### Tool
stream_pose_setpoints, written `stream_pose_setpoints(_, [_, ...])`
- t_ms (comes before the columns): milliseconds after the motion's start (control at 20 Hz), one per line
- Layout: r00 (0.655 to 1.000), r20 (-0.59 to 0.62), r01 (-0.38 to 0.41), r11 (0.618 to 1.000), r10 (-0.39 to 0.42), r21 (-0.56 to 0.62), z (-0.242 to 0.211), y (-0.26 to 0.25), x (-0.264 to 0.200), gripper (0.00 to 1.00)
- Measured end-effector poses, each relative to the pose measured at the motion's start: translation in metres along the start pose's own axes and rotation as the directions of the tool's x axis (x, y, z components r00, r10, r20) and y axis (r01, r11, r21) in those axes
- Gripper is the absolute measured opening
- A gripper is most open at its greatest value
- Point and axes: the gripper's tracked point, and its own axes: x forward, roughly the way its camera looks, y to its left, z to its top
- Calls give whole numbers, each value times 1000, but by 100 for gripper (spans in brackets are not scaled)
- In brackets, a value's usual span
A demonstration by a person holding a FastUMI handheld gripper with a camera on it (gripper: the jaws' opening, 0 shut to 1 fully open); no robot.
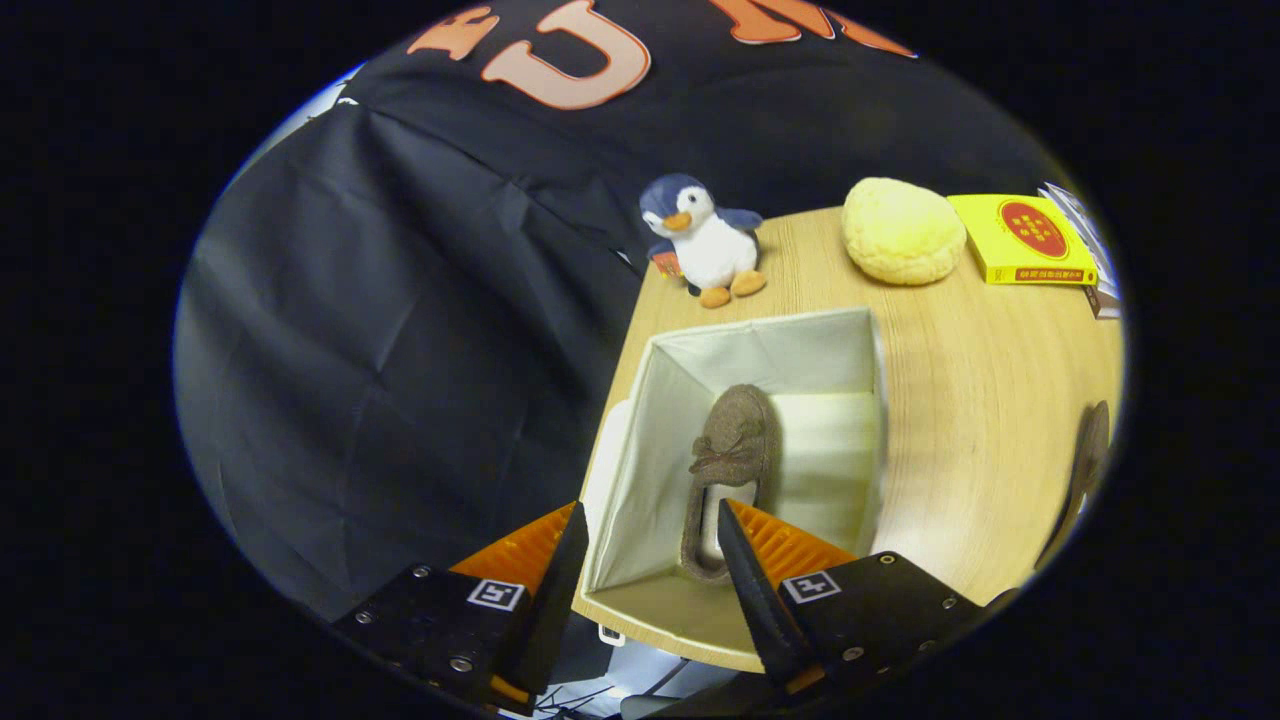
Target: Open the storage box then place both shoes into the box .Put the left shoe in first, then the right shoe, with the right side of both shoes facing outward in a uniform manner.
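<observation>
An open white fabric storage box [860, 345] stands on the wooden table [980, 400], just ahead of my fingers. One brown shoe with a small bow [732, 440] rests on its side inside the box, against the left wall, toe pointing away from me. The second brown shoe [1085, 455] lies on the table far off to the right, partly cut off. My gripper [645, 555] hovers above the box's near edge, open, with nothing between its fingers; the right fingertip [735, 545] overlaps the heel of the boxed shoe.
A plush penguin [705, 240] sits beyond the box at the table's far corner. A yellow round cushion [900, 230] and a yellow book [1030, 240] lie at the far right. The table's left edge drops off beside the box.
</observation>
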Motion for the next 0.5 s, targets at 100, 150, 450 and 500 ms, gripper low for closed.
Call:
stream_pose_setpoints(100, [998,66,3,999,-1,-35,9,-13,-35,84])
stream_pose_setpoints(150, [995,98,16,999,-11,-49,12,-25,-50,85])
stream_pose_setpoints(450, [953,250,203,974,-173,-102,9,-147,-137,93])
stream_pose_setpoints(500, [941,265,242,966,-210,-94,3,-173,-146,95])
